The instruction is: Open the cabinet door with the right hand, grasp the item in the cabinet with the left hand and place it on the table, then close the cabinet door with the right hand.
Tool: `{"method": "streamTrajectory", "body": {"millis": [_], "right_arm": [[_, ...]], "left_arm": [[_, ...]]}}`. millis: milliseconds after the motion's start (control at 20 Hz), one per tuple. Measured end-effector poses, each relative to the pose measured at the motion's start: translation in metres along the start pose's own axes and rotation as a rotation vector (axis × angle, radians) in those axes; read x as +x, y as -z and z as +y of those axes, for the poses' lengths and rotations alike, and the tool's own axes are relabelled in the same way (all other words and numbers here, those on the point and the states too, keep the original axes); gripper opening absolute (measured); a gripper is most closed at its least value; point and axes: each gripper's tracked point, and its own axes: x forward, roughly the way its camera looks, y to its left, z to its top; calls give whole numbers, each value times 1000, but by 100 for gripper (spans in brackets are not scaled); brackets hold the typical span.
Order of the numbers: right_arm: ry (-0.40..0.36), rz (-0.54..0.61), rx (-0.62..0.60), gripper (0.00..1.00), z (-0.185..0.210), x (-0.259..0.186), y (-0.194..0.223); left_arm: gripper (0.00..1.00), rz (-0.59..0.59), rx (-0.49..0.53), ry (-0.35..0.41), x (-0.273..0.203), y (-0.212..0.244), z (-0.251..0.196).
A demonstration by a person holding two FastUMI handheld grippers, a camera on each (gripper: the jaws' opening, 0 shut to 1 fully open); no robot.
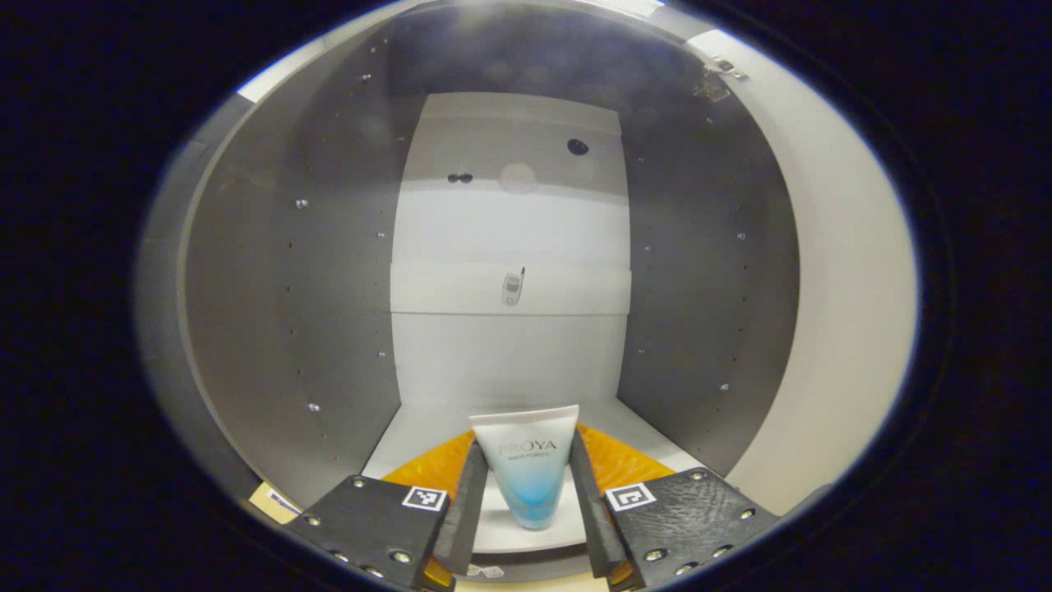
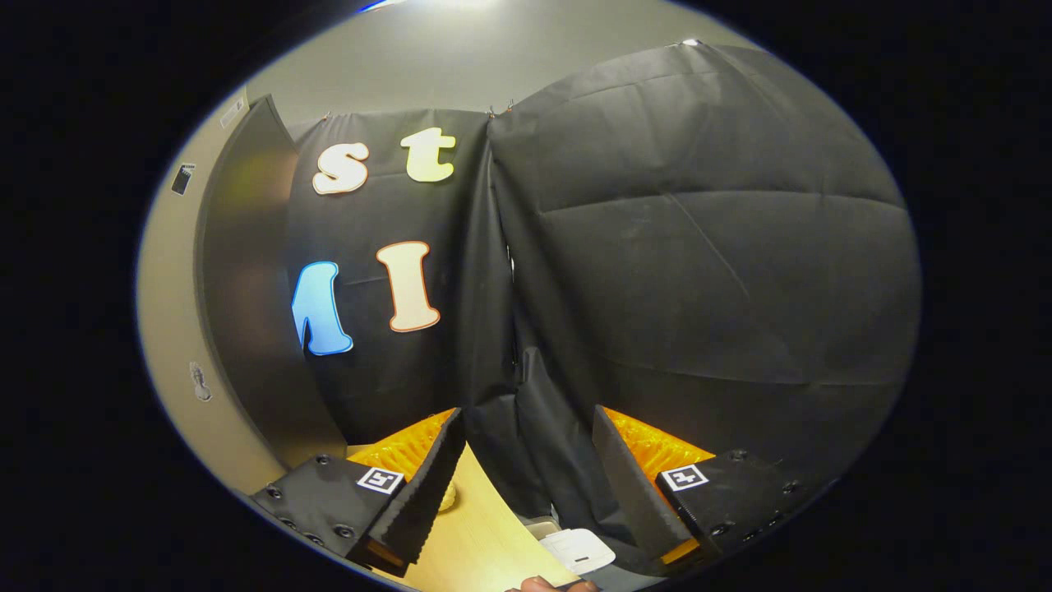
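In the left gripper view the left gripper [image 1: 526, 501] reaches into the open grey cabinet [image 1: 329, 271], and its two fingers [image 1: 466, 501] stand on either side of a white squeeze tube with a blue lower end [image 1: 528, 473]. The tube stands cap-down on the cabinet's pale floor panel [image 1: 411, 436], near the front edge. Each finger lies right along a side of the tube, but whether both actually press on it is hard to tell; the contact line is dark and narrow. Behind the tube rises the cabinet's white back panel [image 1: 509, 247], with a small metal fitting [image 1: 513, 288] at mid height, too small to make out. To the tube's right the pale inner face of the open cabinet door [image 1: 838, 288] curves away, its hinge hardware [image 1: 717, 78] blurred at the top.

The right gripper view looks elsewhere: the right gripper [image 2: 526, 485] hangs with its fingers spread wide and nothing between them, facing the black cloth wall [image 2: 699, 271]. Below it lie the edge of a light wooden table [image 2: 477, 526] and a small white object [image 2: 579, 549], partly cut off. At the far left a grey door panel [image 2: 246, 288] stands edge-on.
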Motion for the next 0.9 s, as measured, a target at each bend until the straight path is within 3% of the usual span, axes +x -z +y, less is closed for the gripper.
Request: {"method": "streamTrajectory", "body": {"millis": [500,600,650,750,900], "right_arm": [[-28,-35,-9,92,22,-35,-4],[-26,-30,-15,92,25,-43,-1],[-27,-27,-16,100,27,-46,1],[-26,-25,-9,92,30,-51,1],[-50,-32,26,92,38,-59,-3]], "left_arm": [[56,-104,41,60,-96,-46,22],[56,-113,73,49,-116,-42,36],[55,-117,102,36,-127,-38,48],[55,-113,147,6,-141,-15,72],[55,-96,145,-20,-151,22,98]]}}
